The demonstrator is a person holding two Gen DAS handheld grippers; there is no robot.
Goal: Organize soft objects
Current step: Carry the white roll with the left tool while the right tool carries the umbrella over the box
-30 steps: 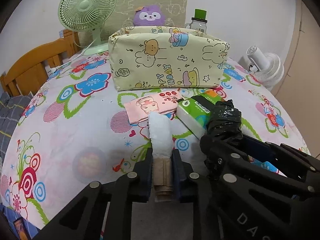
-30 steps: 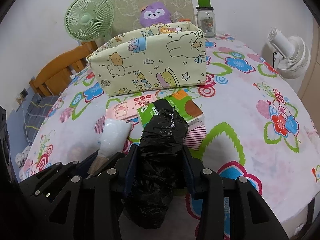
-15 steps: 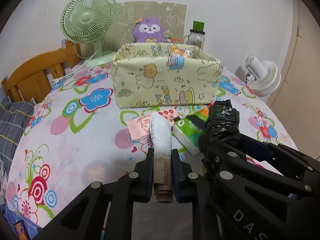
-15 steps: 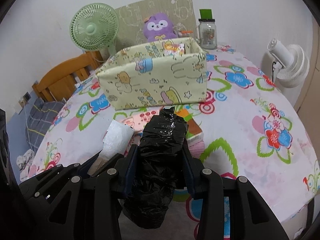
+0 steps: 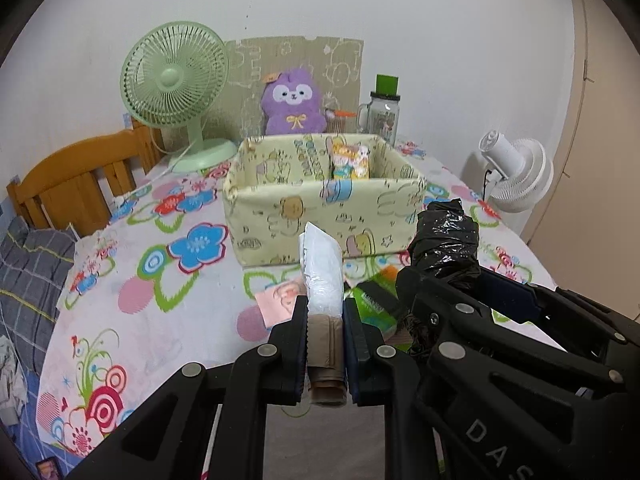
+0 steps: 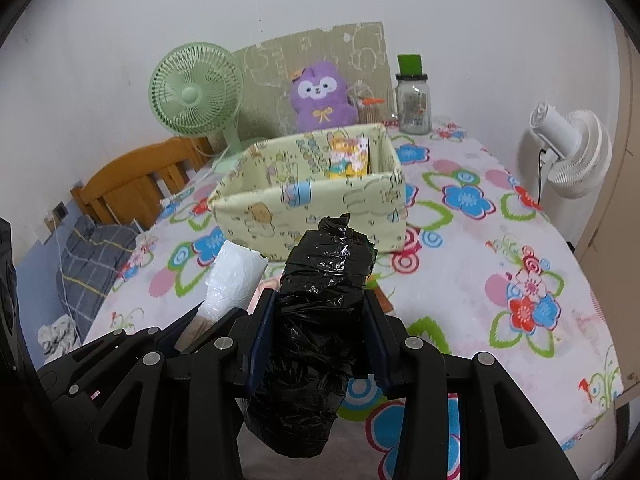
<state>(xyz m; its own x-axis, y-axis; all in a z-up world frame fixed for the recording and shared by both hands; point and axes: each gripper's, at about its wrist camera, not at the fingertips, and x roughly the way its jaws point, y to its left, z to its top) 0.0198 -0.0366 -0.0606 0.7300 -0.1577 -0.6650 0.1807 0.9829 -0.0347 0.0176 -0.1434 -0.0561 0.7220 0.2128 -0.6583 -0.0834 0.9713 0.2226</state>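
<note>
My left gripper [image 5: 324, 308] is shut on a white plastic-bag roll [image 5: 322, 264] with a brown core, held above the flowered tablecloth. To its right, my right gripper [image 6: 320, 304] is shut on a fat black plastic-bag roll [image 6: 324, 280], also lifted. Both rolls point at the pale yellow cartoon-print fabric box [image 5: 280, 216], which stands open beyond them with a colourful packet [image 5: 348, 160] upright inside. A pink packet [image 5: 280, 296] and a green tissue pack [image 5: 376, 304] lie on the cloth under the grippers, partly hidden.
Behind the box stand a green desk fan [image 5: 176, 80], a purple plush [image 5: 294, 100] and a glass jar with a green lid [image 5: 384, 112]. A white fan [image 5: 516, 172] is at the right table edge. A wooden chair [image 5: 72, 184] is at the left.
Both grippers have risen side by side with their rolls, off the table. The view now looks over the box rim into its inside.
</note>
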